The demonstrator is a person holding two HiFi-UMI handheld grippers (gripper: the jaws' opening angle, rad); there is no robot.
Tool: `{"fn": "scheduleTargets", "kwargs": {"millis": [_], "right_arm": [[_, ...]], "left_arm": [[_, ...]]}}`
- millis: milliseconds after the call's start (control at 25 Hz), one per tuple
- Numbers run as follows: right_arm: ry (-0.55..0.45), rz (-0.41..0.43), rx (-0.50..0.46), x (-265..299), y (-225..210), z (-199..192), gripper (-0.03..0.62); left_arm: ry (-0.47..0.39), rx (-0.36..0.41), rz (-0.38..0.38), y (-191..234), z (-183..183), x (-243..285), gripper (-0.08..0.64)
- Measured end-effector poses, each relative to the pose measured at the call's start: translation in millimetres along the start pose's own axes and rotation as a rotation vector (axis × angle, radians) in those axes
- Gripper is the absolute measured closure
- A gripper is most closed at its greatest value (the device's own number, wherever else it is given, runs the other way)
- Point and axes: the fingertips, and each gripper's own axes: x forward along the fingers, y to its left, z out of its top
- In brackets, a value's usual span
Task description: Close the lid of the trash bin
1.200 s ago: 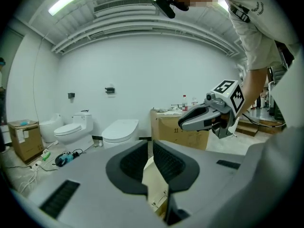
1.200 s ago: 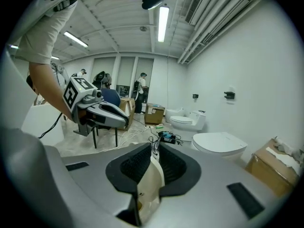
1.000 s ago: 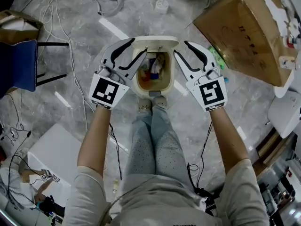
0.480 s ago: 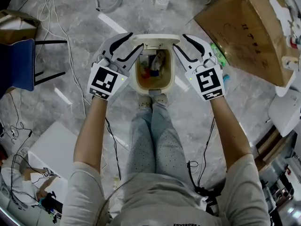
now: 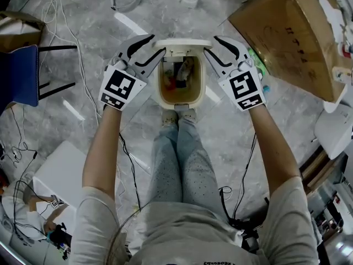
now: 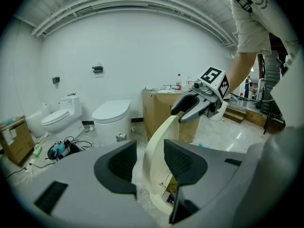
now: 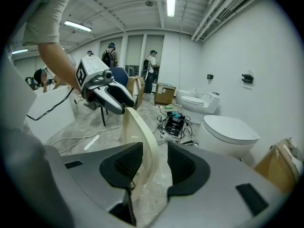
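Grey left claw: jaws apart, cream lid upright between pads, not clamped. Right claw same, jaws apart, straddling lid's other edge. Trash bin on floor by my operator's feet, open, rubbish inside. Risks as I judge them: uneven push from two sides twists hinge; loose lid slips free, slams; hard shove tips bin.

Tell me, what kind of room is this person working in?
Probably a workshop or test space rather than a real bathroom: several toilets stand side by side along the wall, a big cardboard box sits on the floor, and a tangle of cables lies out in the open.
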Motion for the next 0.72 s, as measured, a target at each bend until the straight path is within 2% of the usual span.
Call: {"fn": "scheduleTargets", "kwargs": {"millis": [320,360,400,480,720], "right_arm": [[0.028,0.011,-0.035,10.1,-2.9,-5.2,0.44],[0.031,0.02,-0.044,11.0,-2.1,-4.5,0.476],[0.035,0.029,-0.056,11.6,-1.2,-4.1,0.512],[0.045,0.042,-0.076,11.4,0.8,-4.6,0.515],[0.048,0.044,-0.078,2.8,10.3,-7.8,0.515]], "left_arm": [[0.035,0.028,-0.001,4.8,-11.6,2.9,0.39],[0.04,0.035,-0.004,4.3,-12.4,3.6,0.39],[0.045,0.042,-0.005,4.0,-13.1,4.3,0.408],[0.053,0.049,-0.001,3.7,-14.3,4.6,0.482],[0.058,0.079,-0.018,-7.3,-15.2,-1.7,0.485]]}}
